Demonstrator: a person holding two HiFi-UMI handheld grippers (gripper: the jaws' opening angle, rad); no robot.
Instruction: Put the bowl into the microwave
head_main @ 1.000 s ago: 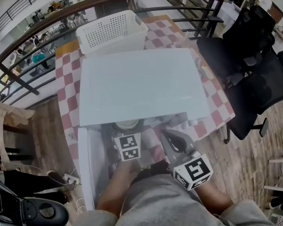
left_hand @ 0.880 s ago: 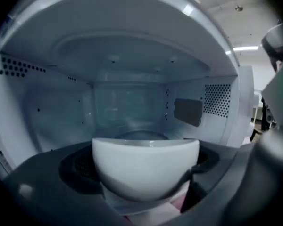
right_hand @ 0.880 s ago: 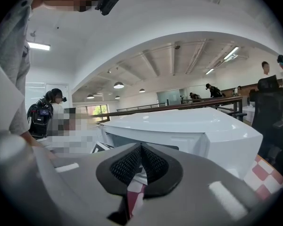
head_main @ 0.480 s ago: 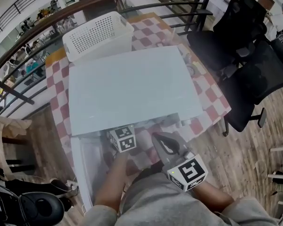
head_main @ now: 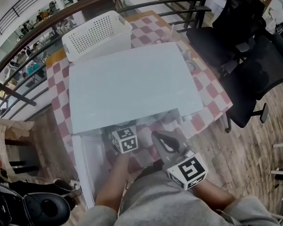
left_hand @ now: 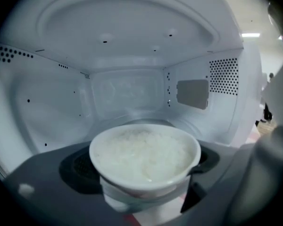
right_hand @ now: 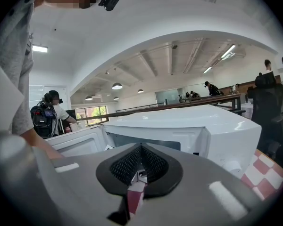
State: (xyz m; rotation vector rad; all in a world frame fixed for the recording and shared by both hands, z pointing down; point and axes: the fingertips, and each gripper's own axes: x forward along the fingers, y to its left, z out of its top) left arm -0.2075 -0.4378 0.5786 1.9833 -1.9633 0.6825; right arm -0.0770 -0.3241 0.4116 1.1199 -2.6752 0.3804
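The white bowl (left_hand: 145,154), filled with white rice, is in my left gripper (left_hand: 141,175), whose dark jaws are shut on its sides. It hangs at the mouth of the white microwave's cavity (left_hand: 127,93), just above the floor. In the head view the microwave (head_main: 132,84) fills the table's middle with its door (head_main: 87,161) swung open to the left. The left gripper's marker cube (head_main: 125,139) sits at the opening, and the bowl is hidden under the microwave's top. My right gripper (head_main: 162,142) is shut and empty, right of the opening. It faces the microwave front (right_hand: 193,126).
A white perforated basket (head_main: 96,32) stands behind the microwave on the red-checked tablecloth (head_main: 212,98). Black office chairs (head_main: 240,46) are to the right, and a dark railing (head_main: 47,22) runs behind the table. A person with a backpack (right_hand: 49,114) stands far off.
My left gripper has pushed forward with the bowl, which has gone from in front of the opening to under the microwave's top. The right gripper has barely moved.
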